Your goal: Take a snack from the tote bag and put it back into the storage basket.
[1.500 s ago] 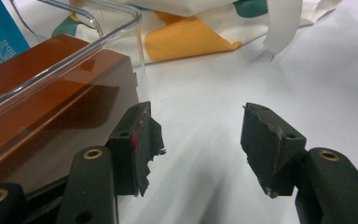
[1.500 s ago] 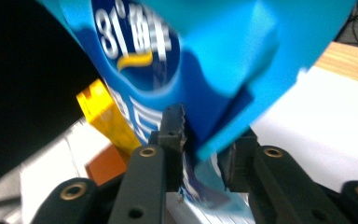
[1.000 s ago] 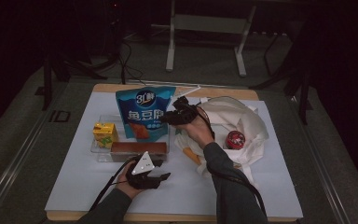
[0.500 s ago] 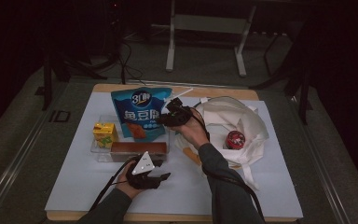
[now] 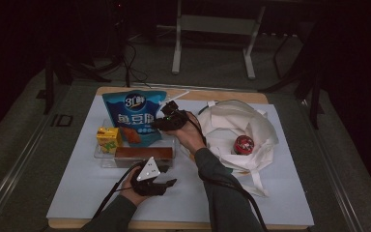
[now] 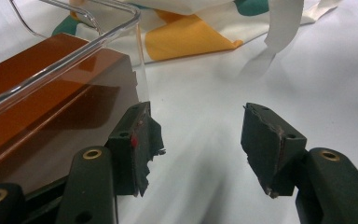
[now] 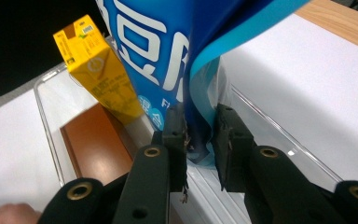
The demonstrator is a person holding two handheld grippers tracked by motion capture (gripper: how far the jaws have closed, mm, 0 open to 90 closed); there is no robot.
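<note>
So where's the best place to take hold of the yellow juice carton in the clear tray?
Probably the yellow juice carton is best taken across its upper half, coming down from above: it stands upright at the left end of the clear tray, with the brown box and blue snack bag close beside it, so only the top looks free.

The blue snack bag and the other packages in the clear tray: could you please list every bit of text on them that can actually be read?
"3" inside a round badge, with a small character beside it that is too blurred to read: top of the blue snack bag.
"鱼豆腐" in large white characters: front of that bag.
Fine print on the yellow drink carton: too small to read.
Brown box: no legible text.
</note>
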